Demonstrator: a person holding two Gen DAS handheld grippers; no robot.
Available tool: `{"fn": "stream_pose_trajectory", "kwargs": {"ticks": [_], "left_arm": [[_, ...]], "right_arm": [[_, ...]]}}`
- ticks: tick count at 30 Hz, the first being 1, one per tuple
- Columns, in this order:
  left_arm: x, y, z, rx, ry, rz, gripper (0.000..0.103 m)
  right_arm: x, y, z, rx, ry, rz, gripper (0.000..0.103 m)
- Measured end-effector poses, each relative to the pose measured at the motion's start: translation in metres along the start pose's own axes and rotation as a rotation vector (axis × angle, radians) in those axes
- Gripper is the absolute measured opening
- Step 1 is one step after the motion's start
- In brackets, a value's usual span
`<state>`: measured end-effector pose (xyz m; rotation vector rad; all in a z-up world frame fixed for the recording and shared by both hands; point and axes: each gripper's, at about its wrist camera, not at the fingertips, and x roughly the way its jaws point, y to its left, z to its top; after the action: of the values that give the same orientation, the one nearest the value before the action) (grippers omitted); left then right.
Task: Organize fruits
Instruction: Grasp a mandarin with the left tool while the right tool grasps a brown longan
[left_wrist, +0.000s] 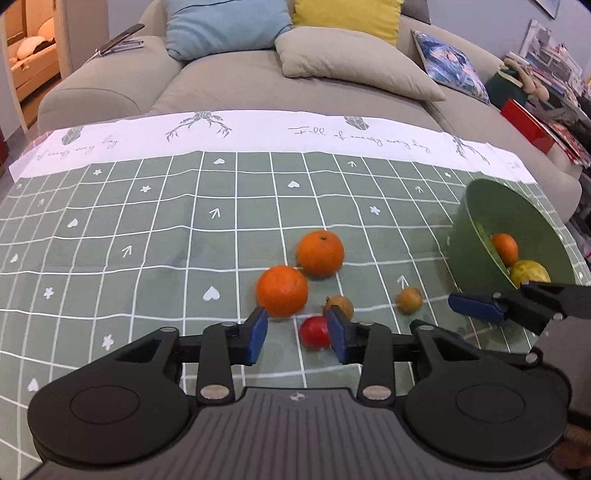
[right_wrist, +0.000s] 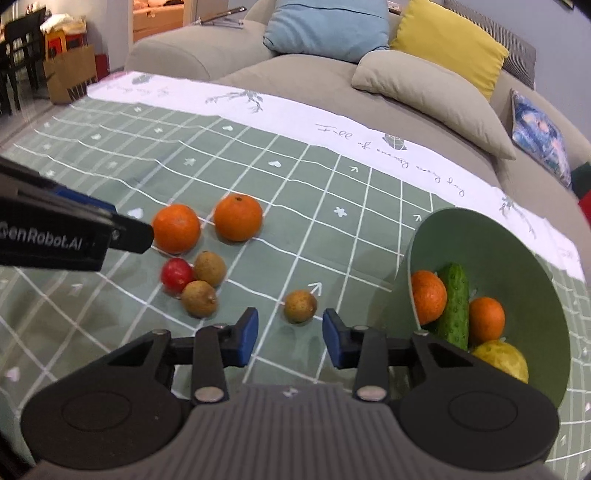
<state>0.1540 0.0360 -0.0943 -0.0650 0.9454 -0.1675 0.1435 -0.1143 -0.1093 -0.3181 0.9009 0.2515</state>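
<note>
On the green checked cloth (left_wrist: 147, 229) lie two oranges (left_wrist: 282, 291) (left_wrist: 320, 253), a small red fruit (left_wrist: 314, 332) and small brown fruits (left_wrist: 409, 300). My left gripper (left_wrist: 297, 336) is open just above the cloth. The red fruit sits by its right pad, partly hidden, with no pad pressing on it. In the right wrist view my right gripper (right_wrist: 290, 332) is open and empty, and a lone brown fruit (right_wrist: 300, 306) lies just beyond its gap. Two more brown fruits (right_wrist: 209, 268) (right_wrist: 199, 298) and the red fruit (right_wrist: 176, 275) cluster to the left, near the oranges (right_wrist: 176, 228).
A green bowl (right_wrist: 461, 218) stands at the right with two oranges, a cucumber (right_wrist: 454, 306) and a yellow fruit in it. A grey sofa (left_wrist: 240, 81) with cushions runs behind the table. Boxes and clutter (left_wrist: 532, 125) sit at the far right.
</note>
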Motion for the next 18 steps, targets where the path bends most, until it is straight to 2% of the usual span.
{"fn": "stream_pose_trajectory", "kwargs": {"ticks": [2, 5, 12, 18], "left_arm": [[0.008, 0.003, 0.002, -0.019, 0.004, -0.003, 0.048], [0.018, 0.007, 0.006, -0.045, 0.010, -0.015, 0.056], [0.037, 0.010, 0.016, -0.043, 0.033, -0.013, 0.056], [0.049, 0.013, 0.019, -0.056, 0.053, -0.005, 0.056]], "right_arm": [[0.007, 0.003, 0.002, -0.015, 0.009, -0.019, 0.032], [0.016, 0.003, 0.005, -0.019, 0.021, -0.019, 0.030], [0.028, 0.003, 0.007, -0.041, 0.023, -0.023, 0.029], [0.035, 0.002, 0.005, -0.045, 0.038, -0.021, 0.024]]}}
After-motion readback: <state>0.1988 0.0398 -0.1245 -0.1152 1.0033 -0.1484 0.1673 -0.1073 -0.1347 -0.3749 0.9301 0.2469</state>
